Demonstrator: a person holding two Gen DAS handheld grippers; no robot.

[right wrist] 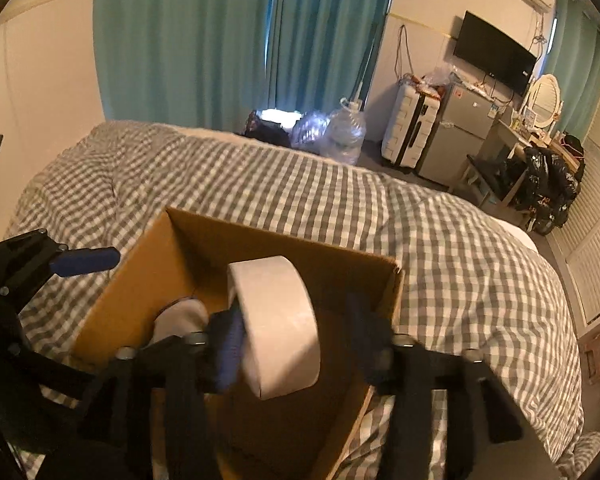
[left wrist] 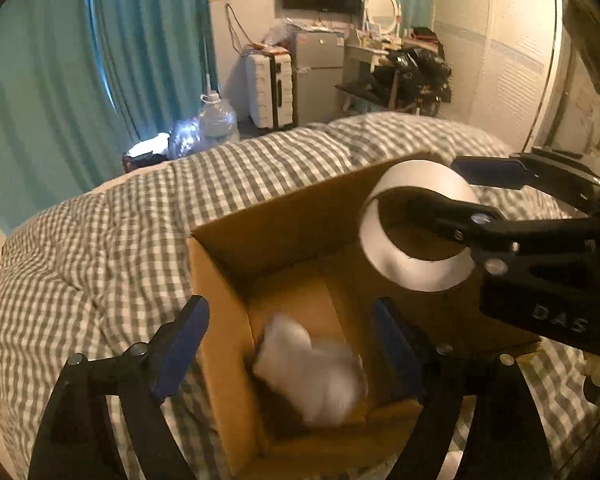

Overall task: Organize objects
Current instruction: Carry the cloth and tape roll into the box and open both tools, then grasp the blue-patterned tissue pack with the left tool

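An open cardboard box [left wrist: 236,280] [right wrist: 148,280] sits on the checked bed. A blurred white soft item [left wrist: 312,368] [right wrist: 180,316] lies inside it. A white tape roll [left wrist: 416,236] [right wrist: 276,324] hangs over the box with one finger [left wrist: 440,208] of my right gripper [right wrist: 300,340] through its hole; the jaws stand wide apart, so the roll hangs on that finger rather than being pinched. My left gripper [left wrist: 288,348] is open and empty, its fingers straddling the box's near left wall.
The grey-checked duvet [left wrist: 100,248] [right wrist: 460,248] covers the bed around the box. Beyond the bed are teal curtains [left wrist: 60,60], water jugs [left wrist: 216,120], a white suitcase [left wrist: 270,88], a small fridge [left wrist: 320,72] and a cluttered desk with chair [left wrist: 400,72].
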